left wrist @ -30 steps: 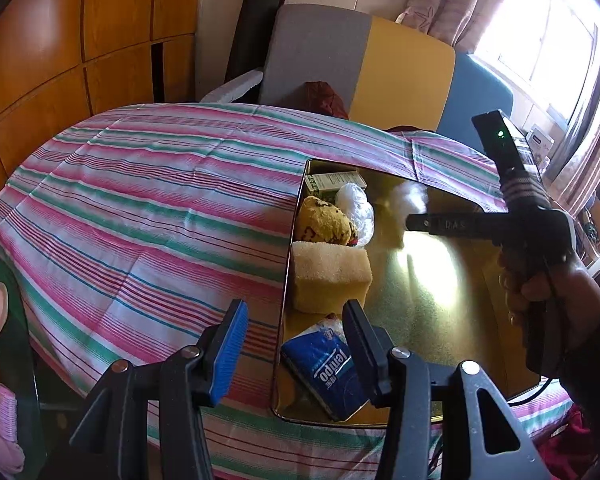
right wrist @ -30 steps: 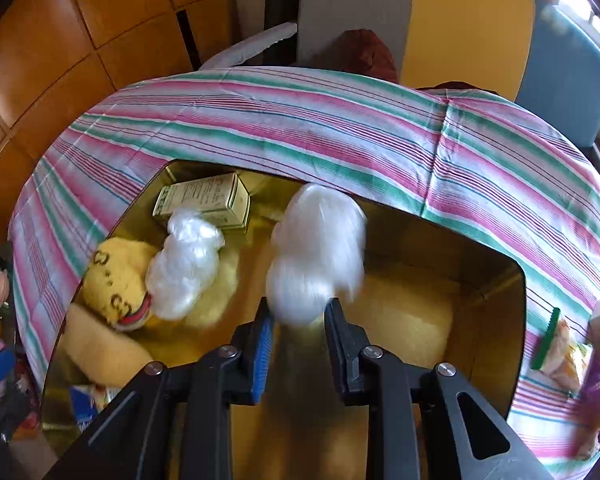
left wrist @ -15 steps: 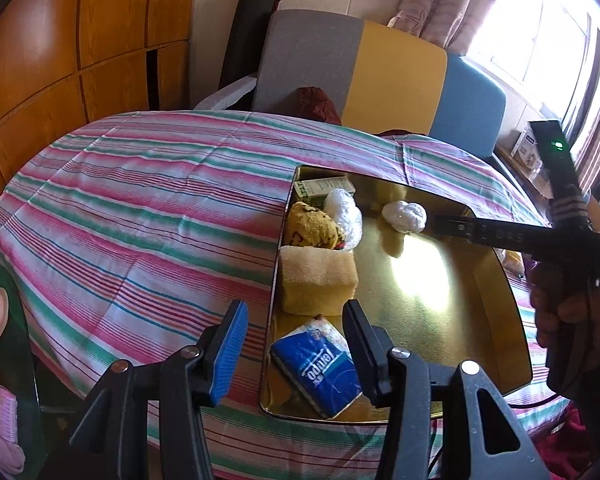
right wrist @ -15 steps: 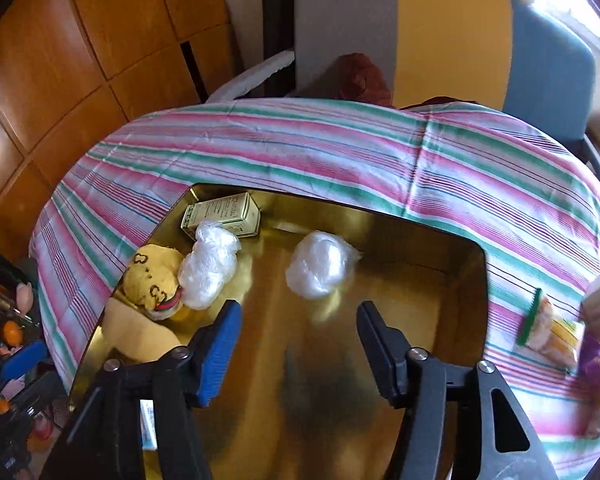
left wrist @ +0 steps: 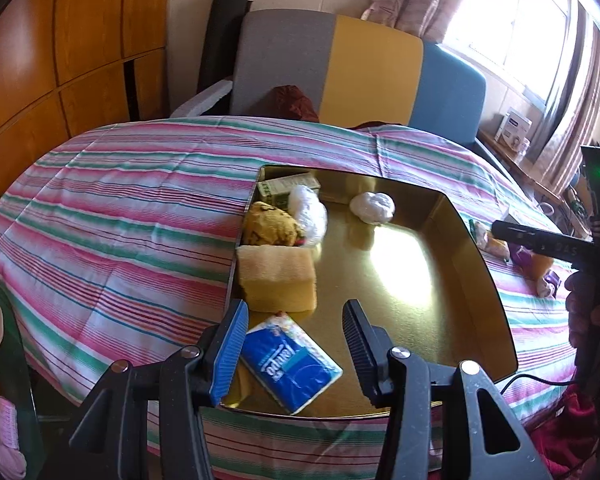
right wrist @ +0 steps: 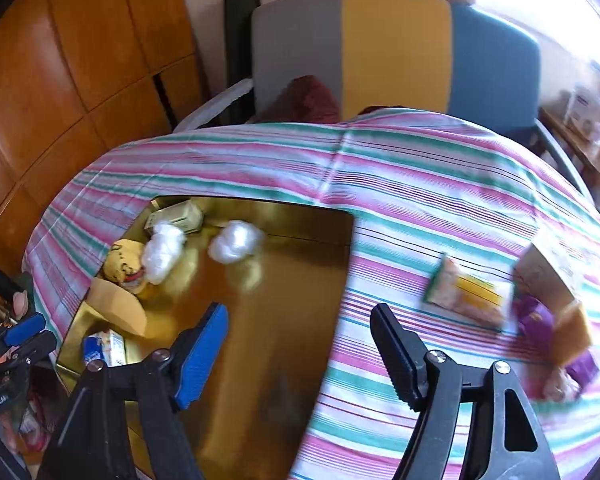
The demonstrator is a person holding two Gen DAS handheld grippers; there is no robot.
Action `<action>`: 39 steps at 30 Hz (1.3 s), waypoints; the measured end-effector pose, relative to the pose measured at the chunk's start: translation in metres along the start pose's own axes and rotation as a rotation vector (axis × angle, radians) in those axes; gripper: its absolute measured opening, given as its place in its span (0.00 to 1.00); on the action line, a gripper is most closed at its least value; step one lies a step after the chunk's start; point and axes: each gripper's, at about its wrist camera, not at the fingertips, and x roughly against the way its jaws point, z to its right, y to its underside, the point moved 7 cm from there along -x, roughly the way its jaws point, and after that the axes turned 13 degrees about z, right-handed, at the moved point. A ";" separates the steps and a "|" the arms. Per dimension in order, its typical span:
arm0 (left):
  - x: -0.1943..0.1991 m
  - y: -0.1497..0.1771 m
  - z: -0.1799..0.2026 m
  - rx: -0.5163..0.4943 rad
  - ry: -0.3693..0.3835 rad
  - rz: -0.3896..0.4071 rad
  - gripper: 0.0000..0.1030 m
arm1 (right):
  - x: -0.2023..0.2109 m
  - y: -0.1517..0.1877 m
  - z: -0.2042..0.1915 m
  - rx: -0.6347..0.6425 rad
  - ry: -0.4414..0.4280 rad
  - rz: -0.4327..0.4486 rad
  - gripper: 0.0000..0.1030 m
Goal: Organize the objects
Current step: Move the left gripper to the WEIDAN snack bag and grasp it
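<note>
Right gripper [right wrist: 300, 344], fingers spread and empty, hangs near the white wad [right wrist: 236, 241] lying in the gold tray [right wrist: 284, 320].

The blue tissue pack [left wrist: 291, 364] reads "tempo", seen upside down

home living room | striped tablecloth [left wrist: 120, 216] | armchair [left wrist: 340, 64] | curtained window [left wrist: 500, 12]

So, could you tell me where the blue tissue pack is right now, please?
In the left wrist view, the blue tissue pack lies in the gold tray's near-left corner, just in front of the yellow sponge.
</note>
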 end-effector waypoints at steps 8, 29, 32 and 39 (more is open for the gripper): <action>-0.008 -0.004 0.032 -0.021 0.079 -0.026 0.48 | 0.039 0.002 0.096 -0.122 0.142 0.031 0.87; -0.078 -0.032 0.259 -0.450 0.410 -0.123 0.61 | 0.116 0.080 0.330 -0.735 0.528 0.140 0.90; -0.101 -0.030 0.290 -0.560 0.430 -0.144 0.68 | 0.117 0.078 0.326 -0.743 0.501 0.149 0.90; -0.162 -0.020 0.333 -0.731 0.435 -0.223 0.73 | 0.109 0.077 0.317 -0.732 0.446 0.133 0.90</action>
